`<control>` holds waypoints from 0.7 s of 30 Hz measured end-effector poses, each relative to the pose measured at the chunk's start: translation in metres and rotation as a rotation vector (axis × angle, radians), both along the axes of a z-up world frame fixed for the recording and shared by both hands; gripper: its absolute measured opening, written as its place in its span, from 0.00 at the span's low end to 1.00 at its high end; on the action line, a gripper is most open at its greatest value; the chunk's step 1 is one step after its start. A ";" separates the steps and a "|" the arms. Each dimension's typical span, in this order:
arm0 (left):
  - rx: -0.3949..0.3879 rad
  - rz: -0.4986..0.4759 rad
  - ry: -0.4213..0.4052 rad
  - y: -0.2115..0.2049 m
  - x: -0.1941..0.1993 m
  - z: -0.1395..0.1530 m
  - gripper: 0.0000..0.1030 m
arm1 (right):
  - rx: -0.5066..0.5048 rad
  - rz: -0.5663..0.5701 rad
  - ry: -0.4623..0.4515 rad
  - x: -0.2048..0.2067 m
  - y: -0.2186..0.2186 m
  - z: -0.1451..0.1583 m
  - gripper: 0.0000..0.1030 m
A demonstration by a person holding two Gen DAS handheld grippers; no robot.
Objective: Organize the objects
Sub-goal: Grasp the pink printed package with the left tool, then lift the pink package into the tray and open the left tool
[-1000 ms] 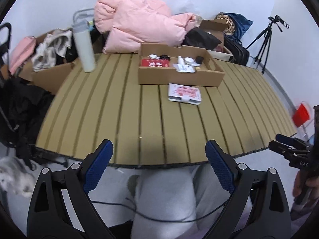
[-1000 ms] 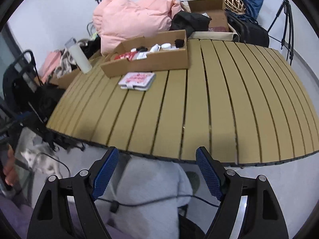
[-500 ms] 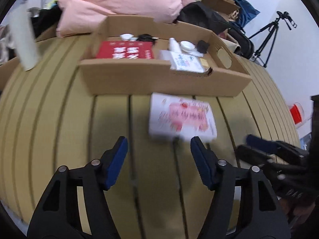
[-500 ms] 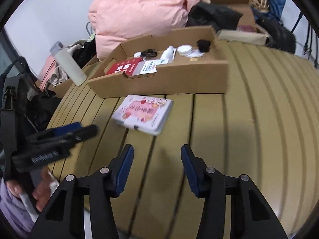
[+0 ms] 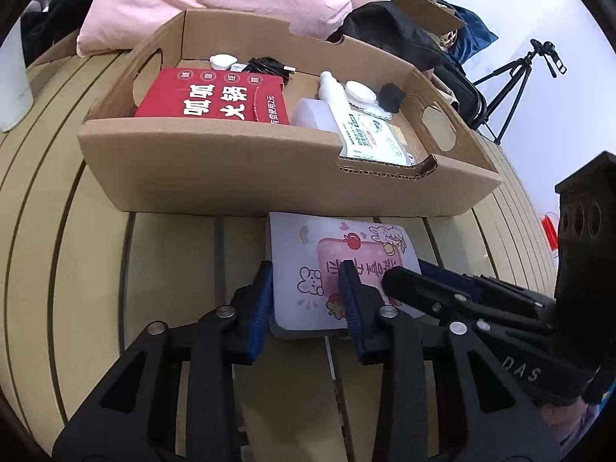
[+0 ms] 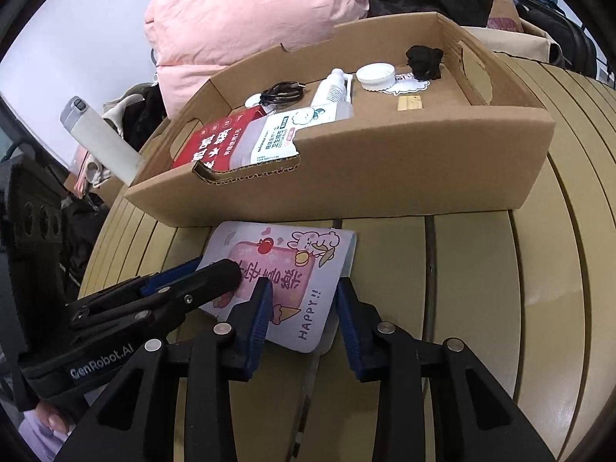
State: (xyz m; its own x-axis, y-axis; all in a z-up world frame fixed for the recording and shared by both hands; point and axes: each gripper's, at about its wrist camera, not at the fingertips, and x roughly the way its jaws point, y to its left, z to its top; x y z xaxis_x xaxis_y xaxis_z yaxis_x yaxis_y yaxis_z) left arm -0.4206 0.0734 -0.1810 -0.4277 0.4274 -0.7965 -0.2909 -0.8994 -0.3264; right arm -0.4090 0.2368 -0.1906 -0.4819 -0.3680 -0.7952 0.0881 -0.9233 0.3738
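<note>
Cardboard tray (image 5: 215, 169) at far side of slatted bench (image 5: 77, 269); white illustrated packet (image 5: 308, 269) flat just near its front wall.

Step judged: two-handed pinch, lift packet into tray. Advice: seat both pinches at near edge, lift level.

Left gripper (image 5: 306, 292): fingers closing, straddle packet's near-left part.

Right gripper (image 6: 302, 300): fingers closing, straddle near-right corner.

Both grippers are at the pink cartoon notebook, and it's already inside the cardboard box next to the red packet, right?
Not inside. The notebook lies on the slatted table, just in front of the cardboard box; both wrist views show it. The red packet is in the box. Left gripper and right gripper are closing at its near corners.
</note>
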 end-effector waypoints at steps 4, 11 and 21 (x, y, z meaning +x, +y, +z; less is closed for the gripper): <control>-0.002 -0.004 -0.018 0.000 0.016 0.011 0.18 | -0.003 -0.014 -0.012 0.009 0.008 0.007 0.20; 0.068 -0.031 -0.017 0.013 0.116 0.045 0.15 | 0.025 -0.022 0.003 0.095 0.030 0.041 0.18; 0.073 -0.121 0.047 0.044 0.179 0.081 0.15 | 0.044 -0.105 0.038 0.190 0.061 0.073 0.18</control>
